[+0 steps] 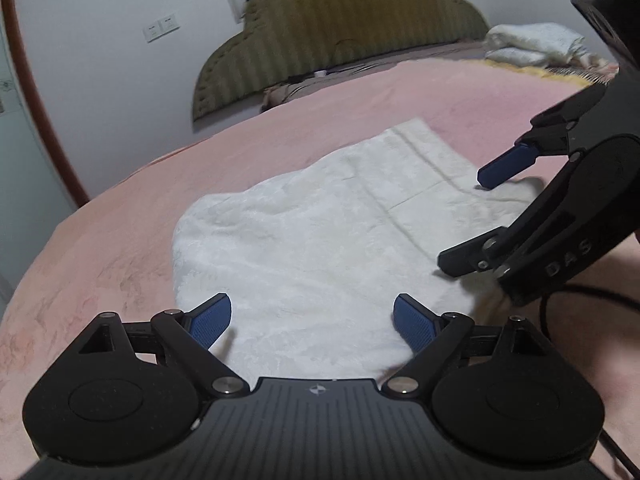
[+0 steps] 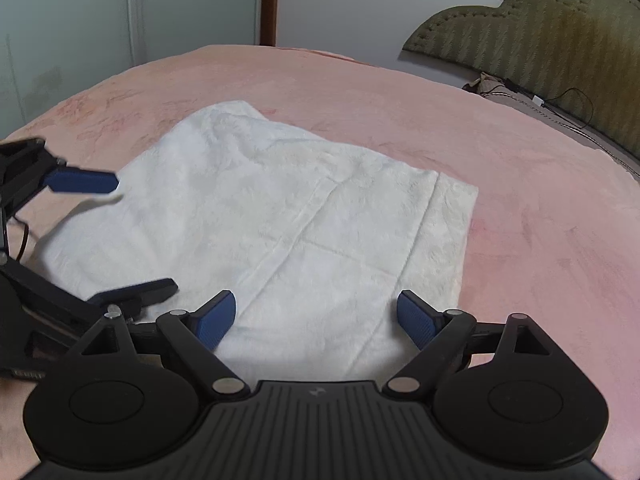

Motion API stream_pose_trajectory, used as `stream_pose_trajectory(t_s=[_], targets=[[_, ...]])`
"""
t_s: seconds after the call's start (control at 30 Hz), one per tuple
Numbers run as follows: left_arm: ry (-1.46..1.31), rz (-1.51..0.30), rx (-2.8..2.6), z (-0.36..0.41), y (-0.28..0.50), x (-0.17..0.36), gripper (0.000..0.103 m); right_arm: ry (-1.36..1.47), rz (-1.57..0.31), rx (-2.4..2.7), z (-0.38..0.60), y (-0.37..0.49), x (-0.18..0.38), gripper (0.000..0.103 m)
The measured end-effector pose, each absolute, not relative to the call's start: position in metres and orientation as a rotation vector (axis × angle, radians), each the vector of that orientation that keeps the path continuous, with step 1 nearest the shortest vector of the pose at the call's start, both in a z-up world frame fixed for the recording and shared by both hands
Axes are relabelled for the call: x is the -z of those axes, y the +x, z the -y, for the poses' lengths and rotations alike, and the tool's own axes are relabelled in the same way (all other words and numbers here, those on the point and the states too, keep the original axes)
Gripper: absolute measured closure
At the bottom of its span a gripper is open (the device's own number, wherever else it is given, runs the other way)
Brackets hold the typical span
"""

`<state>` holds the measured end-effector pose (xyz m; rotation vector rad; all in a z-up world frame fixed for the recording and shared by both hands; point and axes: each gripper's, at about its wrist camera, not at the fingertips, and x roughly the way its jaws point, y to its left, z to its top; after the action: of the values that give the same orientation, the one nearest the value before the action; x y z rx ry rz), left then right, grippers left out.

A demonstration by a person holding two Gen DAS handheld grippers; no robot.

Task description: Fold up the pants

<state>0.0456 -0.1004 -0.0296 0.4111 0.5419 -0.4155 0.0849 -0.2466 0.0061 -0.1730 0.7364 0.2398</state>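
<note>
White fleecy pants [image 1: 312, 220] lie folded into a flat, roughly rectangular shape on a pink blanket [image 1: 120, 260] that covers the bed. My left gripper [image 1: 312, 304] hovers open over their near edge, with nothing between its blue pads. My right gripper [image 1: 464, 220] stands open at the pants' right side, its fingers just above the cloth. In the right wrist view the pants [image 2: 280, 208] spread ahead of the open right gripper [image 2: 316, 298], and the left gripper [image 2: 144, 234] shows at the left edge, also open and holding nothing.
An olive padded headboard [image 1: 340, 32] stands at the far end of the bed, and folded white bedding [image 1: 532, 44] lies at the far right. A thin black cable [image 2: 568, 100] runs along the headboard [image 2: 540, 28]. The pink blanket [image 2: 520, 160] extends all around the pants.
</note>
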Motion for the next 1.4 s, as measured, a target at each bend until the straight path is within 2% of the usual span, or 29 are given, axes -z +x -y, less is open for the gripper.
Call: stream_pose_trajectory(t_s=[0.17, 0.3, 0.47, 0.5, 0.53, 0.57, 0.63, 0.83, 0.9, 1.0, 1.13, 1.27, 1.4], targets=[[0.312, -0.535, 0.327, 0.068, 0.052, 0.019, 0.012, -0.055, -0.635, -0.175, 0.287, 0.043, -0.022, 0.015], [0.214, -0.606, 0.286, 0.053, 0.07, 0.02, 0.013, 0.02, -0.559, -0.122, 0.308, 0.028, -0.031, 0.016], [0.201, -0.637, 0.315, 0.057, 0.067, 0.029, 0.012, -0.016, -0.599, -0.22, 0.288, 0.04, -0.021, 0.02], [0.214, -0.627, 0.315, 0.058, 0.065, 0.029, 0.012, -0.02, -0.628, -0.219, 0.285, 0.044, -0.016, 0.025], [0.221, -0.622, 0.317, 0.059, 0.065, 0.029, 0.011, -0.018, -0.649, -0.21, 0.284, 0.045, -0.011, 0.045], [0.221, -0.623, 0.318, 0.059, 0.065, 0.028, 0.011, 0.003, -0.656, -0.209, 0.287, 0.046, -0.008, 0.053], [0.201, -0.634, 0.322, 0.058, 0.065, 0.029, 0.011, 0.024, -0.643, -0.204, 0.29, 0.043, -0.008, 0.063], [0.151, -0.663, 0.351, 0.053, 0.063, 0.028, 0.011, -0.064, -0.623, -0.196, 0.277, 0.03, -0.018, 0.072], [0.158, -0.669, 0.363, 0.052, 0.063, 0.031, 0.01, -0.076, -0.659, -0.193, 0.277, 0.032, -0.012, 0.072], [0.135, -0.679, 0.365, 0.047, 0.064, 0.032, 0.01, -0.05, -0.692, -0.2, 0.28, 0.035, -0.004, 0.066], [0.094, -0.696, 0.357, 0.041, 0.069, 0.026, 0.011, 0.006, -0.616, -0.162, 0.292, 0.031, -0.024, 0.05], [0.077, -0.718, 0.347, 0.043, 0.071, 0.028, 0.011, 0.018, -0.55, -0.181, 0.287, 0.04, -0.036, 0.05], [0.089, -0.719, 0.34, 0.046, 0.07, 0.027, 0.01, -0.046, -0.627, -0.245, 0.262, 0.059, -0.015, 0.05]])
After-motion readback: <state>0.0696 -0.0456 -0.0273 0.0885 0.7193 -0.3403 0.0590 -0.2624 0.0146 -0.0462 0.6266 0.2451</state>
